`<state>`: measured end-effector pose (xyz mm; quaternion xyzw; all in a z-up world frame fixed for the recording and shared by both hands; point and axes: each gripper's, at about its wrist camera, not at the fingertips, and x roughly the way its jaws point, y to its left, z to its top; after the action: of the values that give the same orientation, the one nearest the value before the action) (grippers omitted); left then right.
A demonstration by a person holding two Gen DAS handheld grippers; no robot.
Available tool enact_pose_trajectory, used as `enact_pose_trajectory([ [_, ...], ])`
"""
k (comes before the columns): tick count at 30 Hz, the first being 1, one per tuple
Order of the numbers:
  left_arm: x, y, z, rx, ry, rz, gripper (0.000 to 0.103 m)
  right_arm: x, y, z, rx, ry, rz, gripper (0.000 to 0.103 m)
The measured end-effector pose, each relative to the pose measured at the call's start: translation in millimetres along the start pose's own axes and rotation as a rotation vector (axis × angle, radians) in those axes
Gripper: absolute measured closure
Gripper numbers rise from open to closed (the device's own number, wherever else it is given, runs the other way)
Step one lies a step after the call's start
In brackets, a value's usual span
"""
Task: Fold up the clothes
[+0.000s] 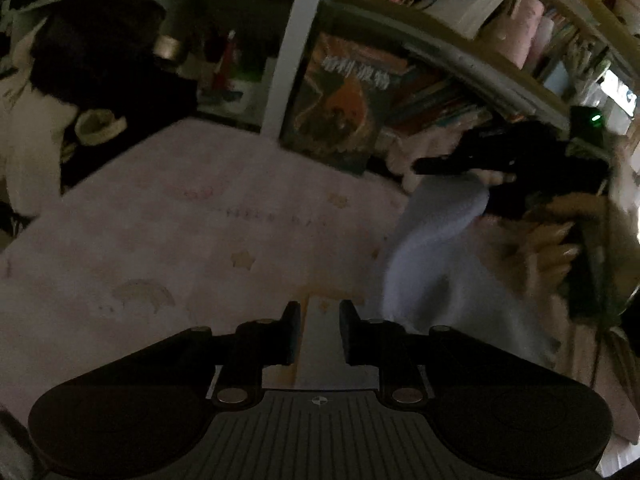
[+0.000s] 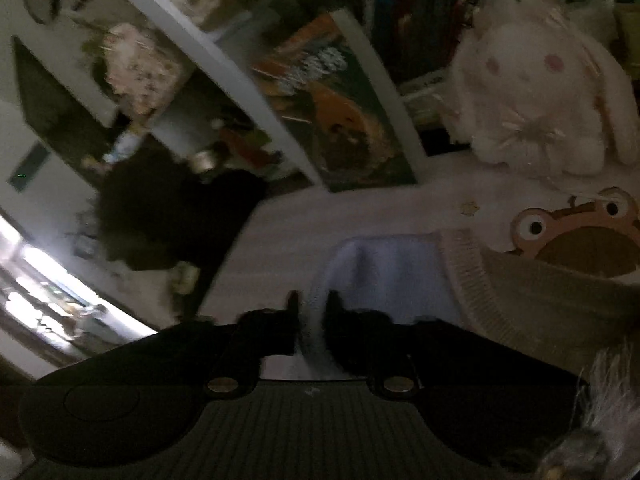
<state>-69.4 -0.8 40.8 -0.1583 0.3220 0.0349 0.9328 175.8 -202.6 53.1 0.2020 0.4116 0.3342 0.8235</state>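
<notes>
The scene was dim and blurred. A pale pink bed sheet (image 1: pixel 168 240) printed with faint stars and a rainbow covered the bed, and a shelf unit (image 1: pixel 296 40) crammed with books stood behind it.

The left hand-held gripper (image 1: pixel 319 316) hovered over the sheet with its 2 fingers a narrow gap apart. Nothing lay between them; only sheet showed through the gap.

The light blue garment (image 1: pixel 436 248) hung in a bunched fold to the right of that gripper in the left wrist view, its upper end reaching up to the right hand-held gripper (image 1: pixel 460 168), which a hand (image 1: pixel 560 236) held. In the right wrist view, the right hand-held gripper (image 2: pixel 312 308) had its 2 fingers a little apart with an edge of the blue garment (image 2: pixel 384 272) running between them. Whether the pads actually pressed on the cloth could not be told through the blur.

Just beside the blue cloth lay a beige knitted garment (image 2: pixel 540 300) with a ribbed hem, touching it along 1 side. A frog-faced cushion (image 2: pixel 580 236) sat behind that, and a white plush rabbit (image 2: pixel 536 92) leaned against the books. A large picture book (image 2: pixel 340 112) stood upright at the head of the bed.
</notes>
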Motion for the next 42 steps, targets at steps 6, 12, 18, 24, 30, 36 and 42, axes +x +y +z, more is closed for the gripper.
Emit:
enact_pose_trajectory([
  [6, 9, -41, -6, 0.111, 0.009, -0.1, 0.074, -47, -22, -23, -0.032, -0.033, 0.008, 0.051],
  [12, 33, -79, -20, 0.22, 0.087, -0.163, 0.073, -128, -72, -73, -0.106, -0.03, -0.167, 0.051],
  [18, 47, -136, -30, 0.392, 0.121, -0.269, 0.073, -171, -110, -112, -0.122, 0.005, -0.302, 0.051],
  [24, 71, -215, -73, 0.766, 0.137, -0.304, 0.073, -200, -129, -140, -0.13, 0.037, -0.355, 0.052],
  [30, 80, -251, -112, 1.049, 0.12, -0.263, 0.064, -214, -134, -162, -0.201, 0.118, -0.399, 0.053],
  [36, 90, -260, -142, 1.267, 0.065, -0.167, 0.059, -214, -131, -175, -0.215, 0.151, -0.398, 0.054],
  [42, 77, -258, -157, 1.443, -0.03, -0.13, 0.054, -215, -121, -180, -0.224, 0.175, -0.391, 0.056],
])
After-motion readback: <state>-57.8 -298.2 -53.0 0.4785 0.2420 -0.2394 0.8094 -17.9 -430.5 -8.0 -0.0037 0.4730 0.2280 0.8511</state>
